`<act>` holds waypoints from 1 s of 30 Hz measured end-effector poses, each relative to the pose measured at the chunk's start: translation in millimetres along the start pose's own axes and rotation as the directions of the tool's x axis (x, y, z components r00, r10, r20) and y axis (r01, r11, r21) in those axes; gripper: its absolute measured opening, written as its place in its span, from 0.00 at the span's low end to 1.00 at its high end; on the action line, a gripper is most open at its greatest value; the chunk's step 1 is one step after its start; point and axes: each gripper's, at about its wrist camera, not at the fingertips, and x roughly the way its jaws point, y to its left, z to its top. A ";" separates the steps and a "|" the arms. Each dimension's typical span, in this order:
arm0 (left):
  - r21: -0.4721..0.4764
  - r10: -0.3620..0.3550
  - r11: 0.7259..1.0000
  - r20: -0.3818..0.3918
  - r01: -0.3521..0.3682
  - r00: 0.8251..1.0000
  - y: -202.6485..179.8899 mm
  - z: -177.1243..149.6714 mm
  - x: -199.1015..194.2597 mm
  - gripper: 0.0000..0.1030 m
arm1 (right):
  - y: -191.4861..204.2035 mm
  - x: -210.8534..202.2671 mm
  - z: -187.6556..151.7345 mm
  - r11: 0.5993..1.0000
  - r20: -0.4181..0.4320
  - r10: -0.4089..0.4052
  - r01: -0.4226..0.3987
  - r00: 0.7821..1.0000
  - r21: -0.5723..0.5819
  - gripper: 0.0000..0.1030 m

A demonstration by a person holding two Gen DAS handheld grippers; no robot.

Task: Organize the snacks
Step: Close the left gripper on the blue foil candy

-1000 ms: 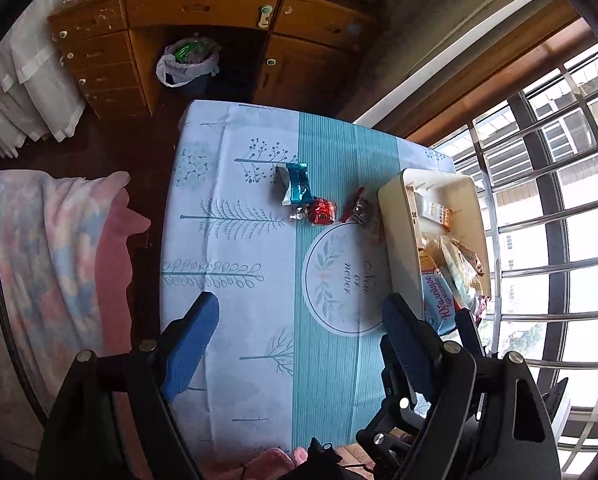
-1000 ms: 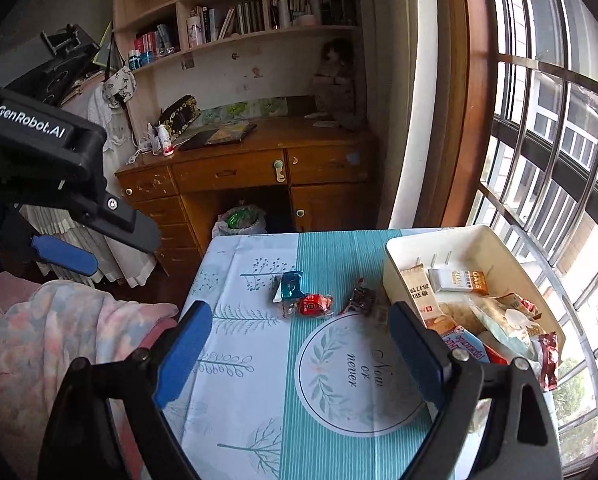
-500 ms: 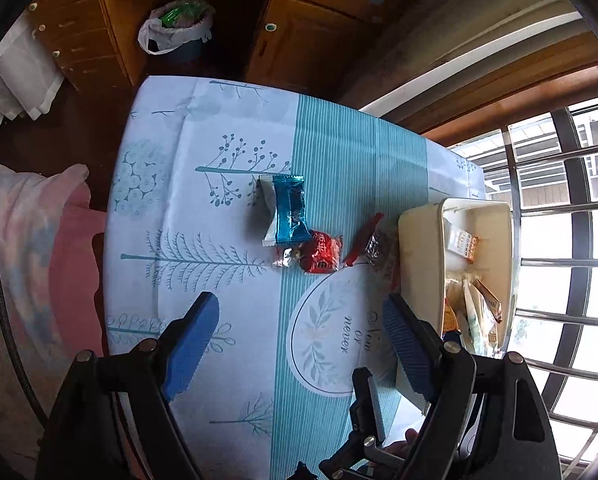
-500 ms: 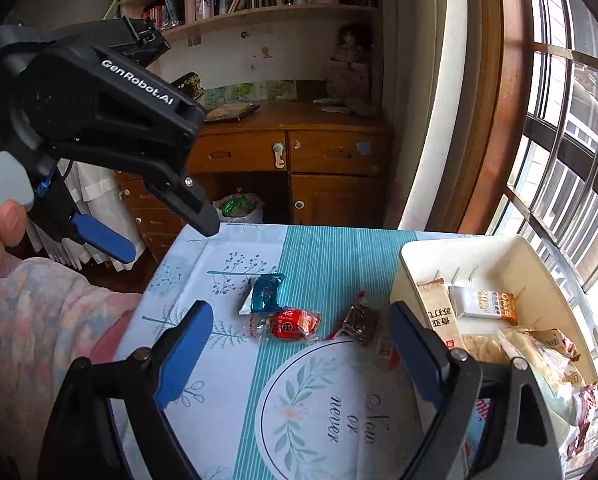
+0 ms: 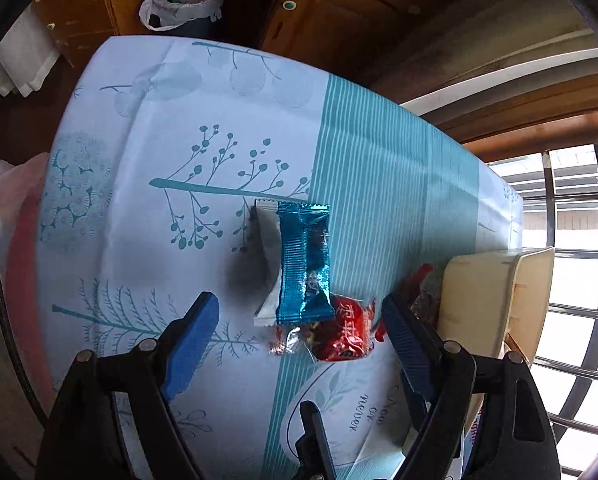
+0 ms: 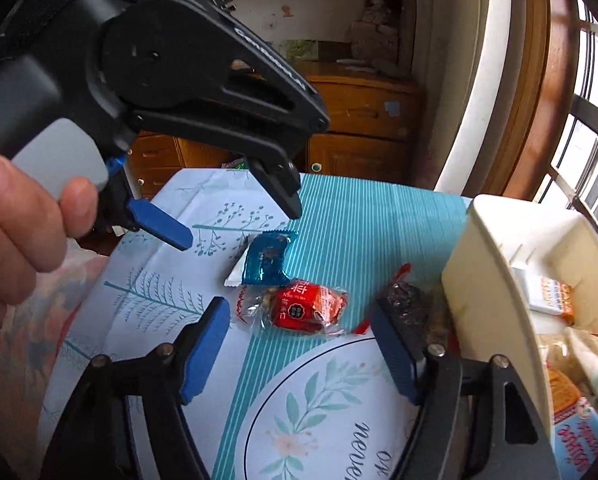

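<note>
A blue foil snack packet (image 5: 304, 264) lies on a white packet (image 5: 269, 248) on the tablecloth; it also shows in the right wrist view (image 6: 267, 258). A red wrapped candy (image 5: 345, 336) (image 6: 305, 309) lies next to it, and a dark wrapped snack (image 6: 403, 300) lies by the cream bin (image 6: 483, 264) (image 5: 471, 300). My left gripper (image 5: 299, 316) is open, hovering just above the blue packet and red candy. My right gripper (image 6: 301, 338) is open, low over the table near the red candy. The left gripper's body fills the upper left of the right wrist view.
The cream bin holds several snack packets (image 6: 555, 296). A wooden desk (image 6: 363, 120) with a bin bag (image 5: 183, 0) under it stands beyond the table. A window with bars (image 5: 575, 280) is at the right. A pink blanket (image 6: 15, 320) lies at the left.
Both grippers have moved forward and down toward the loose snacks. The left gripper now hangs over the blue packet and looms large in the right wrist view.
</note>
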 end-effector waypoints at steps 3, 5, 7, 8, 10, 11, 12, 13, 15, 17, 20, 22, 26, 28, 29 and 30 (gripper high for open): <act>-0.008 0.016 1.000 -0.014 -0.016 1.000 1.3 4.3 14.4 0.80 | 0.4 13.7 -3.8 1.000 -0.020 0.018 -0.018 1.000 -0.005 0.64; -0.008 0.021 1.000 -0.017 -0.021 1.000 1.2 7.4 21.1 0.80 | 0.2 21.2 -5.8 1.000 -0.028 0.020 -0.020 0.999 -0.006 0.61; -0.002 0.031 1.000 -0.019 -0.031 0.999 -0.1 9.8 26.1 0.77 | -0.1 27.2 -7.5 1.000 -0.034 0.025 -0.025 0.999 0.001 0.59; 0.002 0.039 0.999 -0.021 -0.039 0.999 -1.1 10.6 28.2 0.76 | 0.3 29.8 -8.0 1.000 -0.039 0.029 -0.029 0.999 0.004 0.59; 0.004 0.053 0.999 -0.033 -0.052 0.998 -4.0 12.1 35.5 0.72 | 2.0 35.0 -9.4 1.000 -0.049 0.031 -0.031 0.998 0.002 0.59; 0.002 0.052 0.999 -0.039 -0.052 0.998 -4.2 12.4 37.5 0.69 | 2.7 36.6 -9.7 1.000 -0.053 0.030 -0.030 0.998 0.001 0.58; -0.002 0.050 0.999 -0.046 -0.050 0.998 -4.0 12.6 39.6 0.66 | 3.1 38.3 -10.1 1.000 -0.057 0.030 -0.030 0.998 0.002 0.58; -0.006 0.051 0.999 -0.043 -0.052 0.998 -3.3 12.8 39.8 0.65 | 3.2 39.4 -10.1 0.999 -0.058 0.032 -0.031 0.998 0.005 0.58; -0.007 0.050 0.999 -0.037 -0.050 0.998 -3.1 13.4 38.9 0.57 | 2.0 40.3 -9.6 0.999 -0.056 0.034 -0.034 0.998 0.006 0.54; -0.007 0.059 0.998 -0.033 -0.059 0.998 -3.1 13.6 37.4 0.53 | 2.0 40.3 -9.7 0.999 -0.056 0.037 -0.037 0.998 0.005 0.54; -0.020 0.056 0.998 -0.029 -0.057 0.998 -0.6 15.0 34.6 0.41 | 1.1 38.6 -10.7 0.999 -0.055 0.044 -0.043 0.998 0.011 0.53; -0.035 0.035 0.999 -0.030 -0.036 0.999 3.0 15.0 33.0 0.36 | 0.9 36.8 -11.1 0.999 -0.054 0.049 -0.049 0.997 0.010 0.52; -0.039 0.011 0.999 -0.026 -0.012 1.000 6.7 12.4 29.0 0.34 | -3.4 35.1 -9.9 0.998 -0.050 0.060 -0.059 0.997 0.009 0.46; -0.039 0.009 0.999 -0.024 -0.010 1.000 8.0 10.5 26.9 0.33 | -4.6 35.5 -8.8 0.998 -0.060 0.062 -0.061 0.996 0.014 0.45; -0.036 0.012 0.999 -0.020 -0.012 1.000 7.3 9.7 26.5 0.33 | -5.4 35.5 -8.1 0.998 -0.064 0.064 -0.063 0.996 0.016 0.45; -0.031 0.013 0.999 -0.014 -0.014 1.000 6.4 8.9 25.8 0.33 | -5.5 35.3 -7.6 0.998 -0.068 0.064 -0.063 0.996 0.014 0.45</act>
